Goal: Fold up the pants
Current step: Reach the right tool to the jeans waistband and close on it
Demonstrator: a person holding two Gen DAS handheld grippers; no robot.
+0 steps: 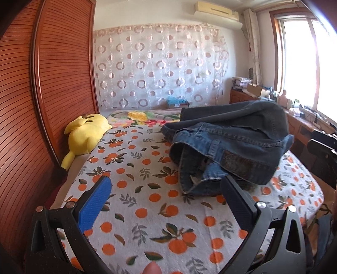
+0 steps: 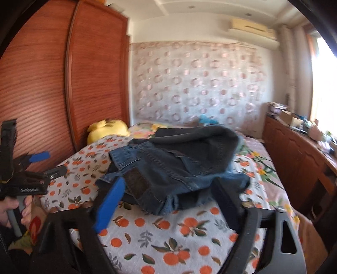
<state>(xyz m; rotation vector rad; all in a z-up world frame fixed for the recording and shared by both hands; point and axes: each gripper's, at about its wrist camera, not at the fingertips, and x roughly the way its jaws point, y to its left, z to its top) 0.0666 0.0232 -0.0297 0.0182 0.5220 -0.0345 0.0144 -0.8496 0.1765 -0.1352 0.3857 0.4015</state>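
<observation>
A pair of dark blue jeans lies in a loose, rumpled heap on the bed, on a white bedspread printed with oranges and leaves. The waistband, with its brown leather patch, faces the near edge, and the legs are bunched up behind it toward the far end of the bed.

The left tongs hover over the bedspread with their jaws wide apart and nothing between them. Their blue pad is over bare sheet, and the black finger is just beside the near hem of the waistband; whether it touches the denim cannot be told.

The right tongs are blurred. Their jaws stand apart on either side of the near part of the jeans heap, the blue pad at the waistband corner and the black finger at the other side. The pads do not visibly press on the cloth. In this view the left tongs appear at the left edge, held by a hand on the grip.

A yellow plush toy lies along the bed's left edge against a slatted wooden wardrobe. A curtain with a ring pattern hangs behind the bed, an air conditioner above it. A cluttered wooden cabinet runs along the right under a bright window.
</observation>
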